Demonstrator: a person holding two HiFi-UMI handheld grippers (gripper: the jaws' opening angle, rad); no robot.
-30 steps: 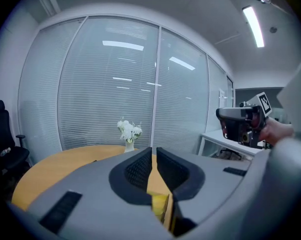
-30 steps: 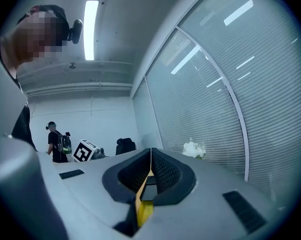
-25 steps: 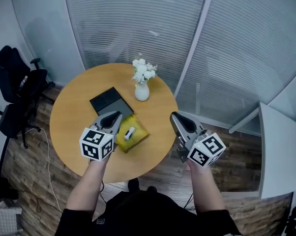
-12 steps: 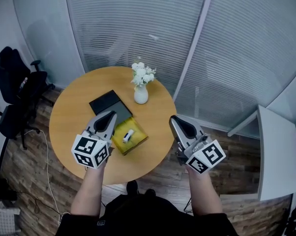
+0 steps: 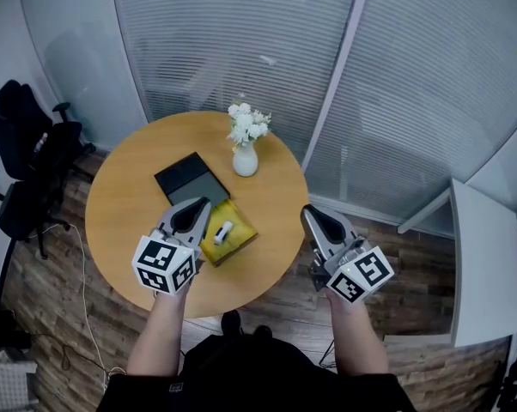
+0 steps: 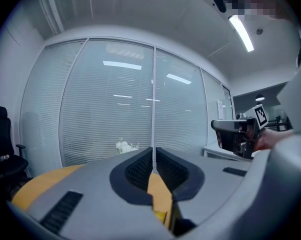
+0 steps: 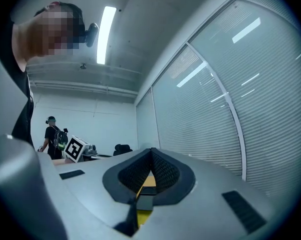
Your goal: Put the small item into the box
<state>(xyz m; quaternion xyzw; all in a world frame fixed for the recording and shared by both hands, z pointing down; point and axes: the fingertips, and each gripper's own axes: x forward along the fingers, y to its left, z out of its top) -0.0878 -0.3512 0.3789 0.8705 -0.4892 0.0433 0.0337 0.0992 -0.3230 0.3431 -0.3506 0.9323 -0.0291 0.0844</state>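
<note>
A small white item (image 5: 223,229) lies inside a yellow open box (image 5: 238,238) on the round wooden table (image 5: 121,187). My left gripper (image 5: 198,206) hovers over the box's left edge, jaws shut with nothing between them; in the left gripper view (image 6: 153,148) the pads meet and a strip of the yellow box (image 6: 160,217) shows below. My right gripper (image 5: 310,215) hangs off the table's right edge, apart from the box. Its jaws (image 7: 151,149) are also shut and empty.
A flat black box (image 5: 190,178) lies behind the yellow one. A white vase of white flowers (image 5: 246,156) stands at the table's far side. Glass walls with blinds curve behind. Black office chairs (image 5: 22,157) stand left. A person (image 7: 53,134) stands far off.
The left gripper has risen slightly and drawn a little back beside the yellow box. The right gripper has shifted slightly sideways. The white item stays in the box.
</note>
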